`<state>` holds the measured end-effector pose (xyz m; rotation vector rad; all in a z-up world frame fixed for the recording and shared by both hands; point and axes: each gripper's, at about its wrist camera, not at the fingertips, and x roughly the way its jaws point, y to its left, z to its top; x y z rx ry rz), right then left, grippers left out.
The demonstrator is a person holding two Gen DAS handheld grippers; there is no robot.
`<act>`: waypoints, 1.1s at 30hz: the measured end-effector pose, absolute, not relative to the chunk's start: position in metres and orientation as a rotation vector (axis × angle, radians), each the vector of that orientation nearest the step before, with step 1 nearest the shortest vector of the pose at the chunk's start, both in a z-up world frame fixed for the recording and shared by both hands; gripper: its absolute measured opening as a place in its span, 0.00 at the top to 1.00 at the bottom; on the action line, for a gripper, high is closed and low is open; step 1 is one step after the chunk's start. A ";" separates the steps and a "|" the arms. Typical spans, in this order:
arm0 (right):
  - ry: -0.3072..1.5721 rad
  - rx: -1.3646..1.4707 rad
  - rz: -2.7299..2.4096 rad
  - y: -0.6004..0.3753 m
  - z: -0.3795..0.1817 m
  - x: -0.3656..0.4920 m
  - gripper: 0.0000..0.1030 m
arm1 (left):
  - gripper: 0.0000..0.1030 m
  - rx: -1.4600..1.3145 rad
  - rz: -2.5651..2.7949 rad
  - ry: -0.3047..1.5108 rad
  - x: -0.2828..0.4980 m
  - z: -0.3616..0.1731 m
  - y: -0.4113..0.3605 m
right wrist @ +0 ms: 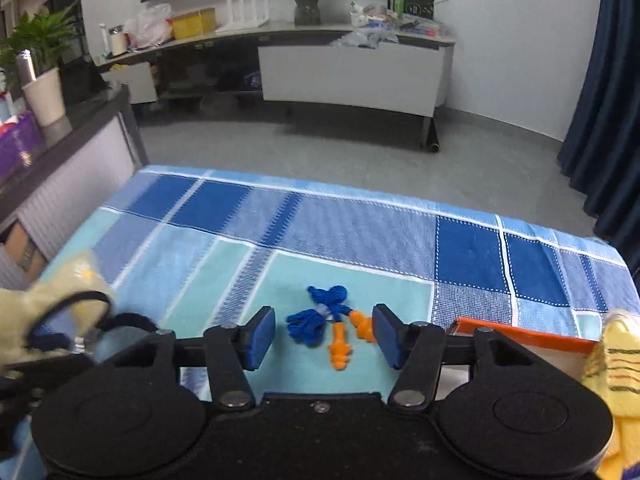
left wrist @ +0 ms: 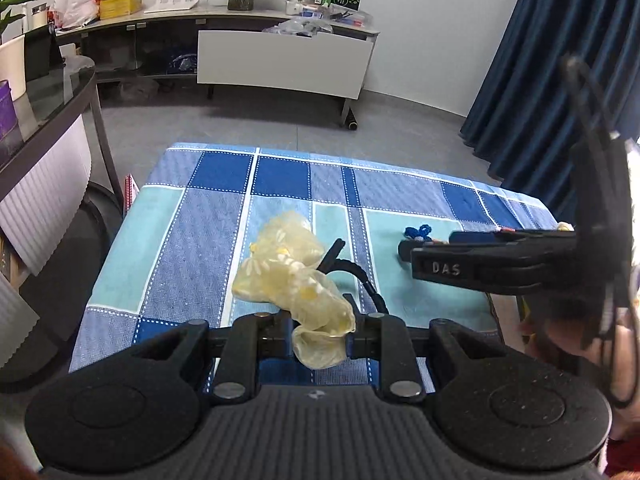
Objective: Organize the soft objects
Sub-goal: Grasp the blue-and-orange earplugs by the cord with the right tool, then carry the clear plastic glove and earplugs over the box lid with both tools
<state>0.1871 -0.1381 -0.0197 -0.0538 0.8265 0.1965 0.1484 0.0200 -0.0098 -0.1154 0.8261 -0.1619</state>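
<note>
Two tools work over a checked tabletop (right wrist: 360, 236): the left tool (left wrist: 320, 326) is clamped on a yellow cloth (left wrist: 288, 276), while the right tool (right wrist: 325, 338), jaws apart, hovers over corded orange earplugs (right wrist: 340, 344) lying near centre.

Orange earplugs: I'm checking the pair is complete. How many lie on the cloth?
2. One orange earplug lies between the open right gripper fingers; the other lies beside its right finger. Both trail blue cord.

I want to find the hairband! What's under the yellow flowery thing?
A black cord pokes out from beneath the yellow flowery fabric, which the left gripper pinches. Below lies the blue checked cloth. How far the cord runs underneath is hidden.
</note>
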 end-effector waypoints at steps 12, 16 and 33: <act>0.701 -0.037 0.218 -0.165 -0.004 0.165 0.88 | 0.77 -0.136 -0.164 0.817 0.146 -0.004 0.021; 0.661 0.003 0.252 -0.171 0.019 0.145 0.88 | 0.77 -0.139 -0.172 0.802 0.140 0.001 0.018; 0.657 0.029 0.234 -0.177 0.065 0.058 0.88 | 0.77 -0.084 -0.144 0.761 0.099 0.030 -0.008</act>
